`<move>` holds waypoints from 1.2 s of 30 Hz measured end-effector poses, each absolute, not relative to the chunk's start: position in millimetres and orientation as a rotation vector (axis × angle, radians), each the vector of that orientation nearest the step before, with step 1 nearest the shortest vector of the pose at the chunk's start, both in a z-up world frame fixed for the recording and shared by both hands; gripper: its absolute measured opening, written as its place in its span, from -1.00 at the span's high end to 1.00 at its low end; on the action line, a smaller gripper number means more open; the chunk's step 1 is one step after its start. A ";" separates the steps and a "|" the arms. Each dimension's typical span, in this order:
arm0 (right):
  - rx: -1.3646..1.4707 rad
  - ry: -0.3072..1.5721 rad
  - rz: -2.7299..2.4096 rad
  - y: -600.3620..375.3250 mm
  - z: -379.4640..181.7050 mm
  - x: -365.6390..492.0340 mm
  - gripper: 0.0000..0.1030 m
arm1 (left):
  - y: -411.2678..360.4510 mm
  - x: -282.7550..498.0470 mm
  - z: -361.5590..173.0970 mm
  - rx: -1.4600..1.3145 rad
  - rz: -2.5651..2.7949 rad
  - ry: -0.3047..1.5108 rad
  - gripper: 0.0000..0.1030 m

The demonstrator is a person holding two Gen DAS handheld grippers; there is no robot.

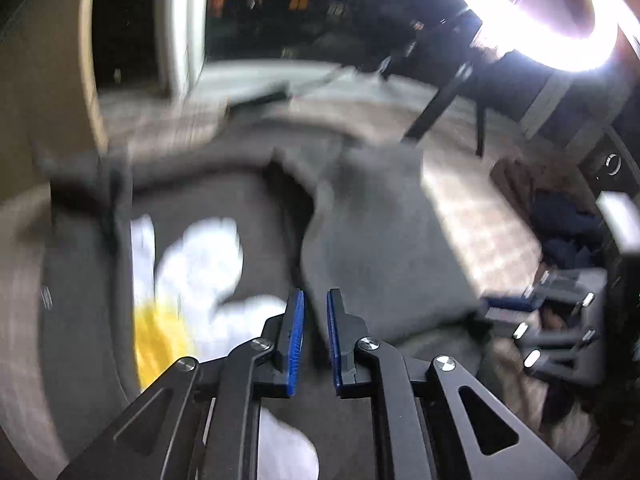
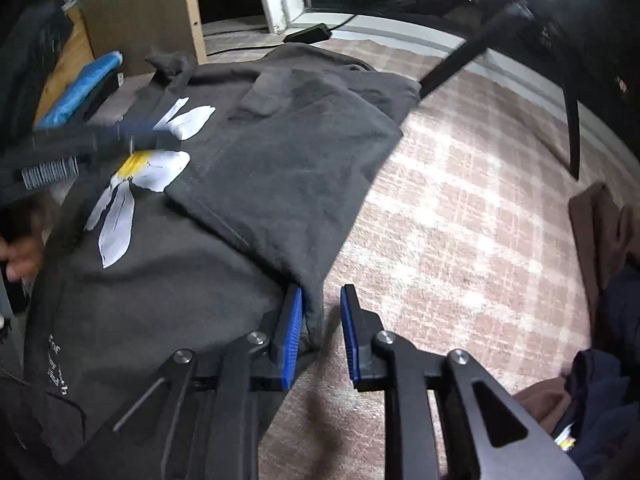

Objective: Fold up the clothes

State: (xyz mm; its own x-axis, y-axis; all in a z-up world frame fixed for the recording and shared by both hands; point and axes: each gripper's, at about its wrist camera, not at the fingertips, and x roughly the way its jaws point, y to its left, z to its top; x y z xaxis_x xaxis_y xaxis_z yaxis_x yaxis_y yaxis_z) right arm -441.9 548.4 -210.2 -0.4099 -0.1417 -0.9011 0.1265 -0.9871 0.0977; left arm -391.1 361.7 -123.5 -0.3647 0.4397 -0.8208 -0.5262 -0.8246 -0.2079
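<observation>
A dark grey T-shirt (image 2: pixel 168 280) with a white and yellow daisy print (image 2: pixel 132 184) lies flat on the carpet. Its right side (image 2: pixel 288 160) is folded over the body. My right gripper (image 2: pixel 320 292) sits low at the shirt's right edge. A corner of the folded flap (image 2: pixel 314 312) hangs between its blue pads, against the left pad and apart from the right one. In the blurred left wrist view my left gripper (image 1: pixel 316 296) hovers over the shirt (image 1: pixel 380 248) beside the daisy (image 1: pixel 200 264), its pads slightly apart with nothing pinched. The left gripper (image 2: pixel 160 134) also shows above the daisy.
A pink checked carpet (image 2: pixel 460 220) spreads to the right. Brown and navy clothes (image 2: pixel 600 340) are piled at the right edge. Black tripod legs (image 2: pixel 572 120) and a bright ring light (image 1: pixel 560 12) stand at the back right. A wooden cabinet (image 2: pixel 140 12) and a blue bundle (image 2: pixel 80 88) stand at the back left.
</observation>
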 end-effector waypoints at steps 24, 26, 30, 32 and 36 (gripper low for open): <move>1.460 -0.079 -2.581 553.6 -216.3 -433.9 0.77 | 525.8 -467.7 -147.5 -1.234 1.822 0.650 0.91; 1.459 -0.102 -2.573 554.7 -216.8 -432.8 0.85 | 522.6 -468.6 -144.3 -1.224 1.840 0.648 0.92; 1.458 -0.128 -2.563 555.9 -217.3 -429.8 0.87 | 512.0 -484.9 -130.0 -1.235 1.889 0.529 0.92; 1.458 -0.135 -2.558 556.9 -217.5 -428.7 0.87 | 511.9 -489.2 -129.4 -1.236 1.890 0.529 0.92; 1.474 -0.174 -2.532 561.1 -217.9 -430.9 0.87 | 517.2 -486.5 -133.2 -1.241 1.866 0.586 0.78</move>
State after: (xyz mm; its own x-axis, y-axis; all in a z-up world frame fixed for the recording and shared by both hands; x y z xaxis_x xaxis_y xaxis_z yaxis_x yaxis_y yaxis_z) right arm -430.9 561.1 -217.9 -0.4799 -0.2358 -0.8450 0.1177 -0.9718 0.2044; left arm -486.5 517.2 -133.2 -0.1963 0.3645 -0.9103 -0.8196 -0.5706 -0.0517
